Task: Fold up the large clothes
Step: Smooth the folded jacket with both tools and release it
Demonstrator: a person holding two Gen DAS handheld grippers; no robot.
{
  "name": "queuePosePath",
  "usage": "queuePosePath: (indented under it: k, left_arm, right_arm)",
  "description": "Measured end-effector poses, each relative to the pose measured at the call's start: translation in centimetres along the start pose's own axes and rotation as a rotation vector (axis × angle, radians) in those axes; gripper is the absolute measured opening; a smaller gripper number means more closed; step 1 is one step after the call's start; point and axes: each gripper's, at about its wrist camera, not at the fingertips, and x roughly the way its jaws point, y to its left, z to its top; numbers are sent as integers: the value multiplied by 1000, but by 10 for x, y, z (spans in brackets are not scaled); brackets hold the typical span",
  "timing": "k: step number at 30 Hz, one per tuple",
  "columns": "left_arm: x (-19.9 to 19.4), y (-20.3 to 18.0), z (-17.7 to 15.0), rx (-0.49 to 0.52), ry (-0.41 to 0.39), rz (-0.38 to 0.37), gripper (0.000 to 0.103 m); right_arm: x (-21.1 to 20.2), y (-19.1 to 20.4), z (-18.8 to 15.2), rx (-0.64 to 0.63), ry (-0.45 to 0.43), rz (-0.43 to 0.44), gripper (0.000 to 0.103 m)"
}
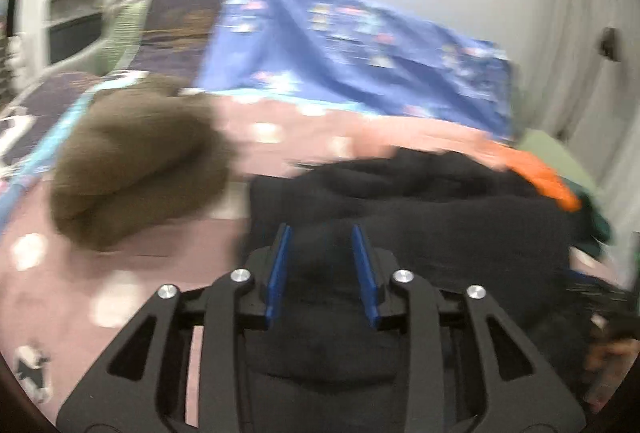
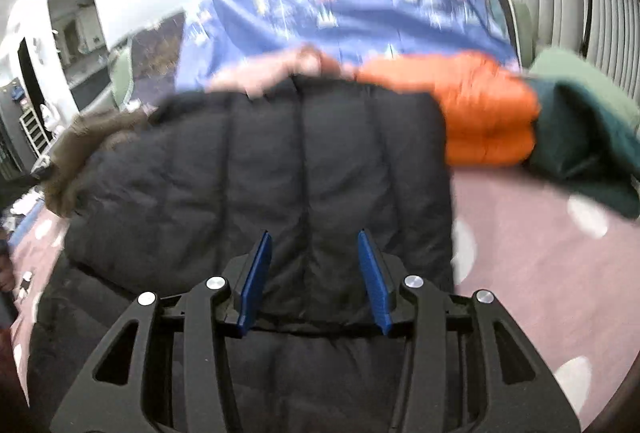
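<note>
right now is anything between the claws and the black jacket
Nothing visible. The black jacket lies directly under and ahead of both the right claw and the left claw, jaws apart. The orange jacket and the brown fur sit off to the sides, not in the path.

- The left tongs (image 1: 322,233) are standing with their blue pads parted over a black garment (image 1: 420,217), the fabric lying between them.
- A brown furry bundle (image 1: 136,157) is sitting just to the left of the black garment on the pink spotted bedcover (image 1: 80,297).
- An orange garment (image 1: 540,173) is showing behind the black one.
- A blue patterned sheet (image 1: 340,49) is lying farther back; the frame is blurring.
</note>
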Motion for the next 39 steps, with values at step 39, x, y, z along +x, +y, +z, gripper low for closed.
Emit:
queuePosePath:
  k: [39]
  left_arm:
    - [72, -35, -45, 212, 171, 192, 78]
  right_arm:
    - [22, -11, 8, -44, -58, -116, 85]
